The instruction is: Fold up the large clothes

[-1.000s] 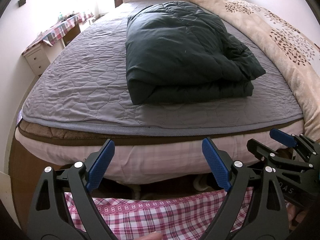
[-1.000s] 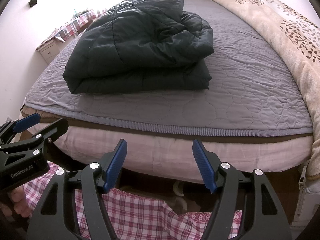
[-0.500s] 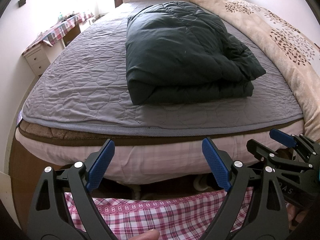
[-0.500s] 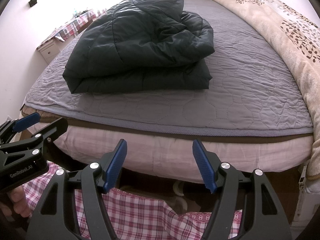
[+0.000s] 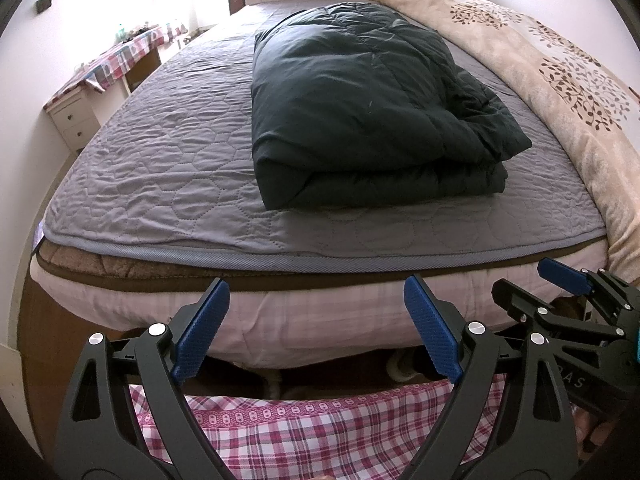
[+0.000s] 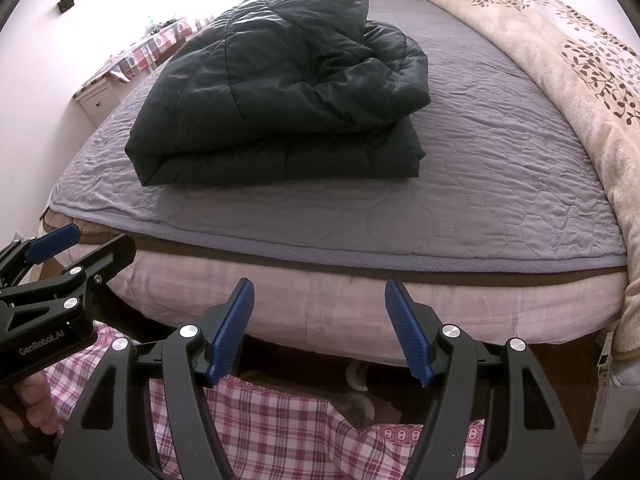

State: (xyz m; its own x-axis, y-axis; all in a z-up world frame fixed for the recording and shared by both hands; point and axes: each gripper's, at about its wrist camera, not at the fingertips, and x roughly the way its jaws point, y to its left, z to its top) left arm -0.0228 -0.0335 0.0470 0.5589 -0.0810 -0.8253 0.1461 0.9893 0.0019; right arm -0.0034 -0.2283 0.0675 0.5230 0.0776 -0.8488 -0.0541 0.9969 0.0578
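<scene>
Left gripper (image 5: 316, 332): you hold it low at the foot of the bed, fingers pointing forward and level toward the mattress edge; its blue pads (image 5: 200, 332) are spread wide with nothing between them.
Right gripper (image 6: 320, 328): you hold it at about the same height, just beside the left one, also aimed at the bed; its pads (image 6: 408, 336) stand apart and grip nothing.
Your hands: in the right wrist view, fingers (image 6: 36, 404) of your left hand wrap the left gripper's handle at the lower left; your right hand is barely visible.
Jacket (image 5: 360, 108): dark quilted, folded into a thick bundle, lying on the grey quilted cover (image 5: 160, 160) near the foot end, well apart from both grippers; its folded edge faces you.
Blanket (image 5: 560, 72): beige with a leaf print, along the right side of the bed.
Plaid cloth (image 5: 320, 432): pink and white, below both grippers, close to the cameras.
Side cabinet (image 5: 76, 120): white, left of the bed, under a checked cloth.
</scene>
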